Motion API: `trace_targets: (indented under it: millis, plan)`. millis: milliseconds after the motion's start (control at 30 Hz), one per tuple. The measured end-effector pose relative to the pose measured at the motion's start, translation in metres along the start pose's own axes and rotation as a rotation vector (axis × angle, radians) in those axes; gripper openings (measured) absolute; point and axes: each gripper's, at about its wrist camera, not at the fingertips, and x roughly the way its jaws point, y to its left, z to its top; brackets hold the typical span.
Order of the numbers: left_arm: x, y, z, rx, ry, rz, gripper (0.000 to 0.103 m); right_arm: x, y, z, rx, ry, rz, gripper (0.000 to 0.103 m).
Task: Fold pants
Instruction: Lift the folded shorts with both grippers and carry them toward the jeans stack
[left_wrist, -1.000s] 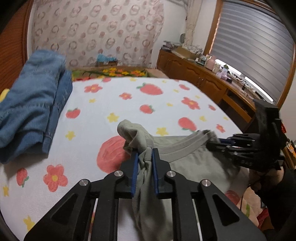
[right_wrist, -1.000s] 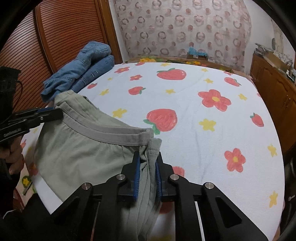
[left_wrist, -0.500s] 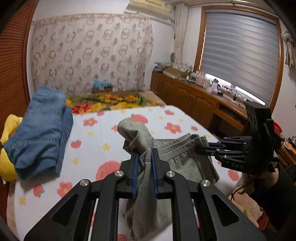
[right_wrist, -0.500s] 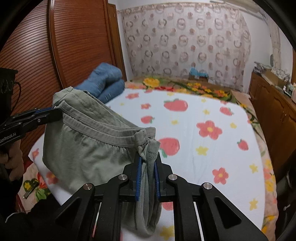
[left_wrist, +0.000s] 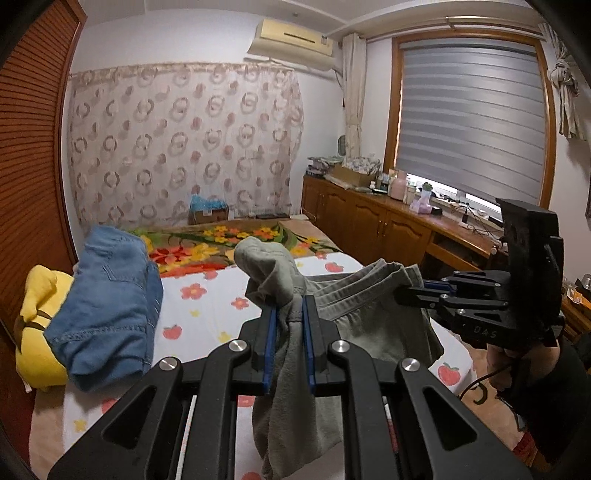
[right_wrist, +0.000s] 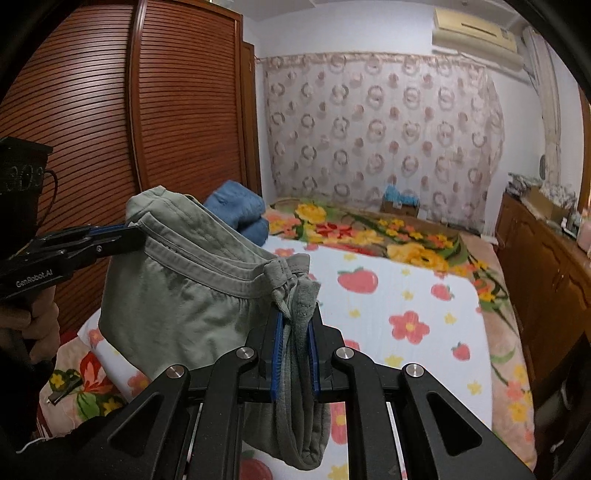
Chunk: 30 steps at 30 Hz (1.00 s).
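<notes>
Fig.: L tongs (left_wrist: 289, 339) & R tongs (right_wrist: 295, 350), each clamped on grey-green pants (right_wrist: 177, 302) waistband, have lifted garment off bed (right_wrist: 417, 295) w/ legs hanging, ready for folding.

The bed (left_wrist: 207, 306) wears a white sheet (right_wrist: 417, 295) printed with strawberries and red and yellow flowers. At its far end, toward 12 o'clock, lies a blanket (left_wrist: 221, 243) with big yellow and red blooms on brown. Folded jeans (left_wrist: 107, 306) rest on the sheet at 9 o'clock in the left view, just beside a yellow bundle (left_wrist: 40, 328) at the bed's left edge.
</notes>
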Motion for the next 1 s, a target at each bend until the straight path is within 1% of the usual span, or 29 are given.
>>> trace_targets:
  millis: [433, 700, 1000]
  plan:
    - [-0.012, 0.013, 0.006, -0.003, -0.028, 0.036, 0.014, -0.006, 0.01, 0.004, -0.047, -0.037, 0.009, 0.012]
    - [-0.009, 0.032, 0.003, -0.03, -0.019, 0.057, 0.014, 0.01, 0.004, 0.009, -0.066, -0.027, 0.033, 0.012]
    - [0.003, 0.061, 0.006, -0.055, -0.004, 0.091, 0.014, 0.041, -0.003, 0.033, -0.101, -0.023, 0.058, 0.012]
